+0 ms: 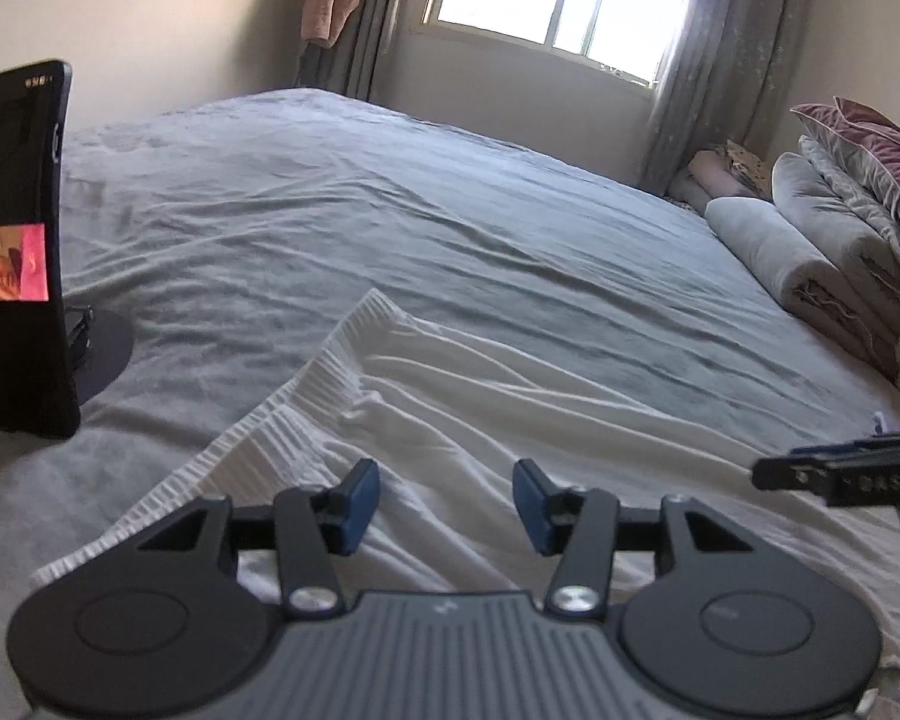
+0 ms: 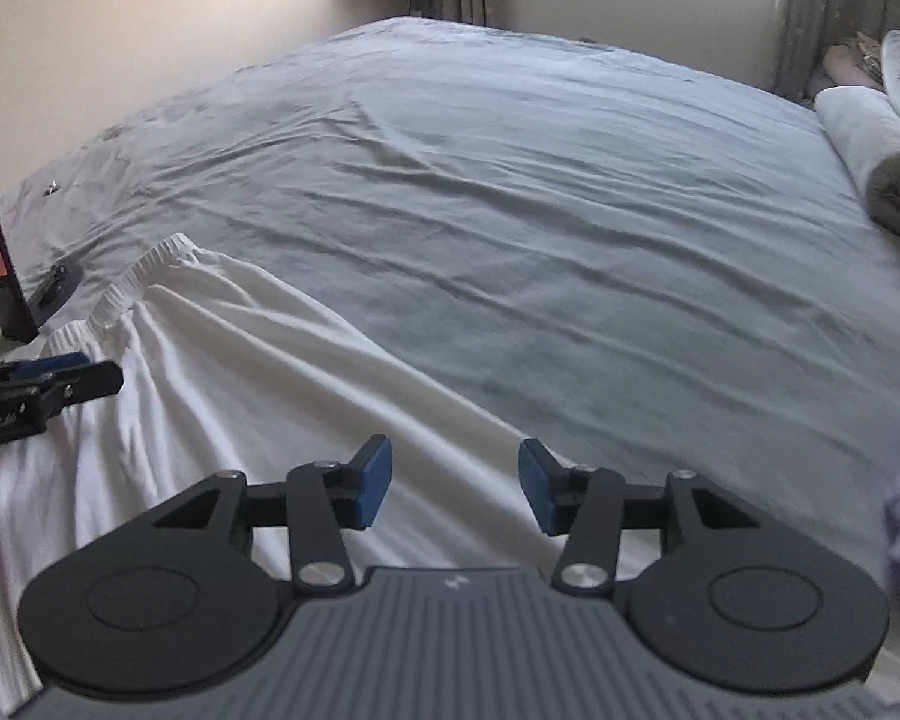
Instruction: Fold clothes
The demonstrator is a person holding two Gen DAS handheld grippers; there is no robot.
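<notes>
Presently we find both claws standing apart with nothing between the pads: the left gripper (image 1: 446,504) hovers over the white garment (image 1: 498,420) near its ribbed waistband (image 1: 324,360), and the right gripper (image 2: 455,483) hovers over the same cloth further along its length. The garment lies spread and creased on the grey bedsheet (image 2: 510,180), at the near side of the bed. We judge the chief risk to be a pinch that takes the sheet together with the garment, since both are thin and lie flush; a lift would then drag the bedding and spoil the fold. A second risk is a one-layer grab at the waistband, leaving the lower layer behind. To the left, a phone on its stand (image 1: 18,240) sits close beside the waistband, and a sweep that way could topple it. Folded bedding (image 1: 810,252) bounds the right edge. Beyond the garment the sheet offers ample room.
</notes>
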